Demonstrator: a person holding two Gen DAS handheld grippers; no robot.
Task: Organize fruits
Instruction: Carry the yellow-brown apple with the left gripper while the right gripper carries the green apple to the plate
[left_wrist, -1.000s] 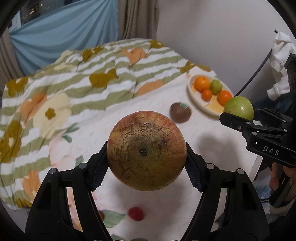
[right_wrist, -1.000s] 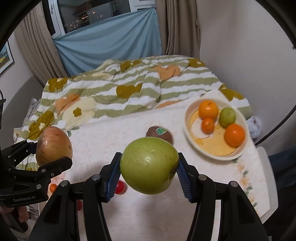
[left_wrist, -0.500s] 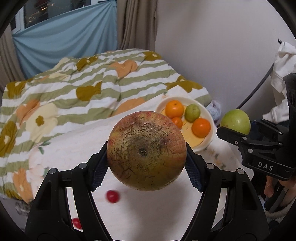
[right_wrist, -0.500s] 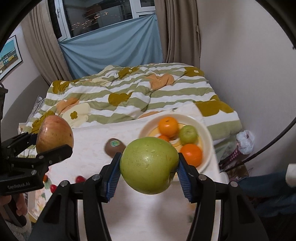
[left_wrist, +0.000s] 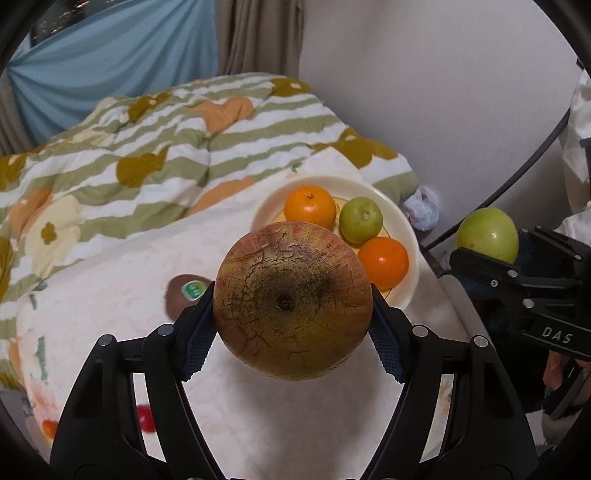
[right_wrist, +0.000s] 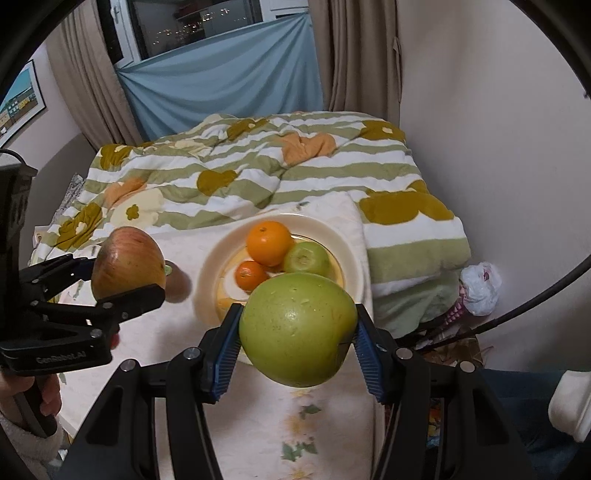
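Note:
My left gripper (left_wrist: 291, 314) is shut on a big red-yellow apple (left_wrist: 292, 309), held in the air just short of the cream plate (left_wrist: 400, 218). The same apple (right_wrist: 127, 264) shows at the left of the right wrist view. My right gripper (right_wrist: 297, 334) is shut on a green apple (right_wrist: 297, 328), hanging over the near rim of the plate (right_wrist: 207, 273). That green apple (left_wrist: 487, 234) appears at the right of the left wrist view. On the plate lie two oranges (left_wrist: 310, 206) (left_wrist: 383, 262), a small tangerine (right_wrist: 251, 275) and a small green fruit (left_wrist: 360, 219).
A brown kiwi with a green sticker (left_wrist: 184, 293) lies on the white cloth left of the plate. Small red fruits (left_wrist: 146, 419) sit near the cloth's front left. A striped flowered quilt (right_wrist: 258, 173) covers the bed behind. A wall and a black cable (right_wrist: 535, 299) are to the right.
Both grippers have swept right toward the plate with their apples still gripped. The plate has come from the far right to right behind the fruits, and the kiwi has slid to the left.

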